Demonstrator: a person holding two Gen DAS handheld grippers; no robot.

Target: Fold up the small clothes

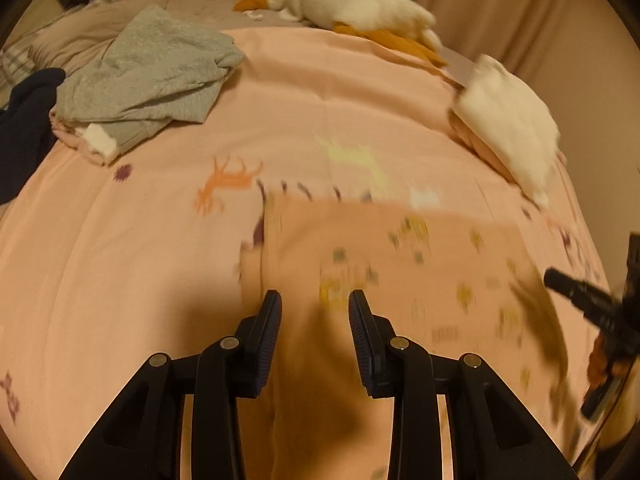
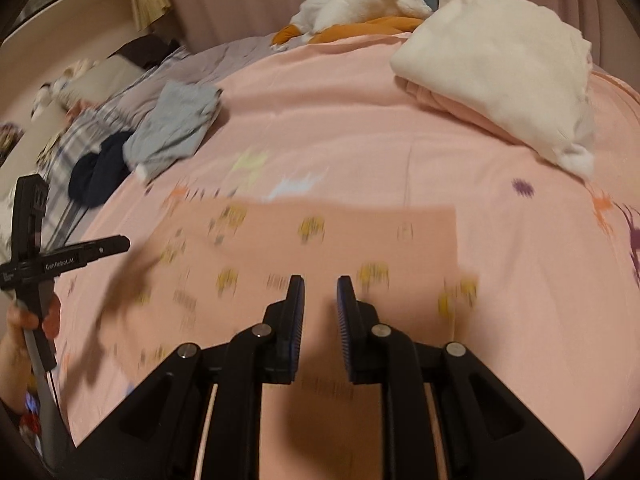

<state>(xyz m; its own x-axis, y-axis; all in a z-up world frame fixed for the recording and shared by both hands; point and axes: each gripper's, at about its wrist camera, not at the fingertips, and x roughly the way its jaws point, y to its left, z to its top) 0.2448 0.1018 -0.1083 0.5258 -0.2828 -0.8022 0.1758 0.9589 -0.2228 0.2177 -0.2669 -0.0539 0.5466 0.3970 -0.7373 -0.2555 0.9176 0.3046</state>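
Lying flat on a pink bedspread with animal prints, a small peach-pink garment with yellow motifs is seen spread just ahead of both tools, blurred by motion. The left hand-held gripper is held just above the garment, its jaws apart and gripping nothing. The right hand-held gripper is likewise held with its jaws parted over the same cloth. A crumpled grey-blue knit garment and a dark navy bundle of cloth are seen at the bed's far left. A folded white fleece garment is stacked on a folded pink one at the far right, near a white plush goose with orange feet.
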